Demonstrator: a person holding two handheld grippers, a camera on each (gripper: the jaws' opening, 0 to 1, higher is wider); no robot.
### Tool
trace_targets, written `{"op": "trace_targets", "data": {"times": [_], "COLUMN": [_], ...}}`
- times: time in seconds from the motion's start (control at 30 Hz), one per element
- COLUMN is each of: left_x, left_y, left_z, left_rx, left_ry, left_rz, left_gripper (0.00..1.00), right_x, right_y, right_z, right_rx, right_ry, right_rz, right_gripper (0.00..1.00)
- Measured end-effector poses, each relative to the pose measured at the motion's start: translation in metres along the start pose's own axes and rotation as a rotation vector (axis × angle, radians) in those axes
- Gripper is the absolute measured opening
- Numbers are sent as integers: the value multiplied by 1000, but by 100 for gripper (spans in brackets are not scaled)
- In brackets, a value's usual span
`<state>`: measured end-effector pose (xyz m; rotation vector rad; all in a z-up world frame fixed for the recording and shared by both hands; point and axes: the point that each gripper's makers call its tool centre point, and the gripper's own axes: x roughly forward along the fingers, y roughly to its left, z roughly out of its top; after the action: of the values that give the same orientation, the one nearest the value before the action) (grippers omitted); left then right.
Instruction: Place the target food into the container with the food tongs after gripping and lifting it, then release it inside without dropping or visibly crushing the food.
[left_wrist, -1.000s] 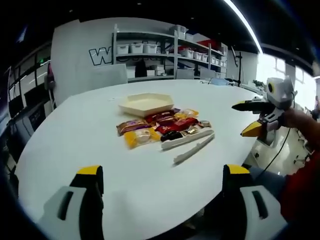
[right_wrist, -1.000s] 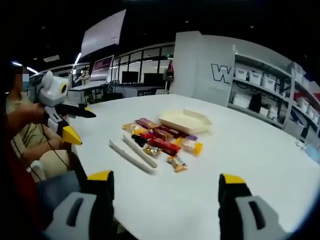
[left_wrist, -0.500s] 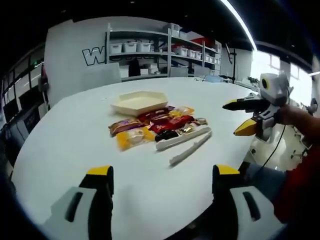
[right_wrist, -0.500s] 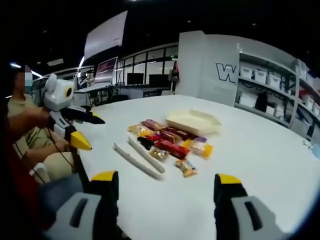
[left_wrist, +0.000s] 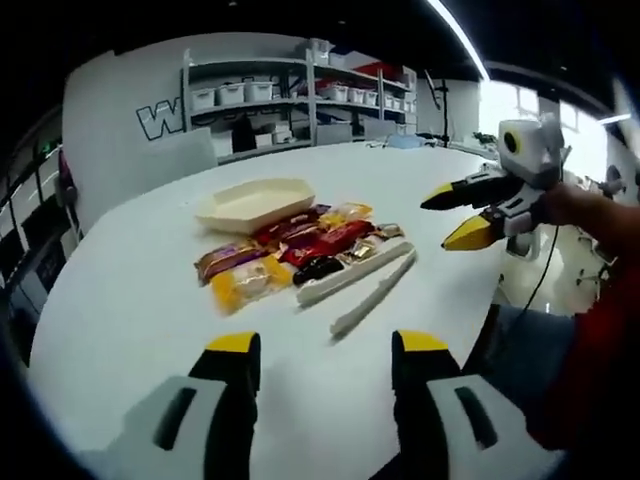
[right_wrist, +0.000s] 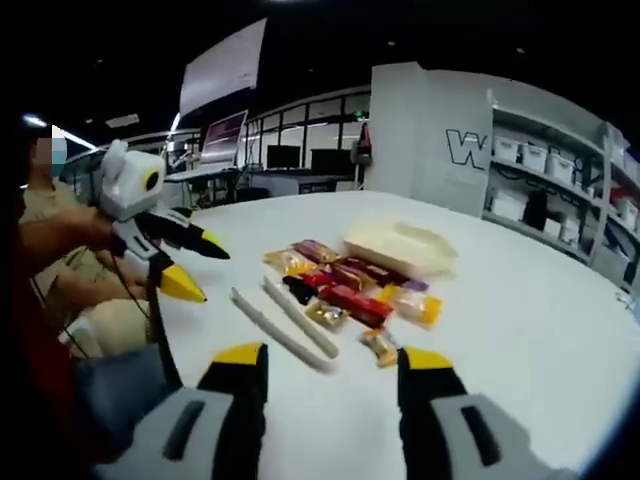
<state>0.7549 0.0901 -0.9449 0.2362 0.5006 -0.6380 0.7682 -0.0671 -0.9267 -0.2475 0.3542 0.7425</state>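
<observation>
White food tongs (left_wrist: 358, 287) lie on the round white table (left_wrist: 130, 300), their two arms spread, next to a pile of wrapped snacks (left_wrist: 290, 250). Behind the pile stands an empty cream tray (left_wrist: 255, 203). My left gripper (left_wrist: 328, 345) hovers open over the near table edge, holding nothing. My right gripper (left_wrist: 437, 222) comes in from the right, open, above the table rim near the tongs. In the right gripper view the tongs (right_wrist: 285, 320), the snacks (right_wrist: 345, 290) and the tray (right_wrist: 400, 245) lie ahead of my open right gripper (right_wrist: 332, 357). The left gripper (right_wrist: 208, 272) shows at the left.
Shelves with white bins (left_wrist: 290, 95) stand beyond the table. A person in a tan shirt (right_wrist: 45, 215) sits at the left of the right gripper view. A red sleeve (left_wrist: 590, 340) fills the right side of the left gripper view.
Both grippers' jaws have narrowed step by step but stay apart. Both hands have drawn nearer to the tongs and snacks.
</observation>
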Motion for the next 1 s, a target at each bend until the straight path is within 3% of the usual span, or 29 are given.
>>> {"op": "trace_targets", "data": {"times": [0.37, 1.0], "left_x": [7, 15], "left_y": [-6, -16], "left_z": [-3, -2], "left_rx": [52, 78], "left_ry": [19, 9], "left_rz": [-24, -103], "left_gripper": [53, 30], "right_x": [9, 26], "right_y": [0, 18], "right_z": [2, -7], "right_rx": [-17, 53], "right_ry": [-5, 13], "right_rz": [7, 100], "right_gripper": [47, 29]}}
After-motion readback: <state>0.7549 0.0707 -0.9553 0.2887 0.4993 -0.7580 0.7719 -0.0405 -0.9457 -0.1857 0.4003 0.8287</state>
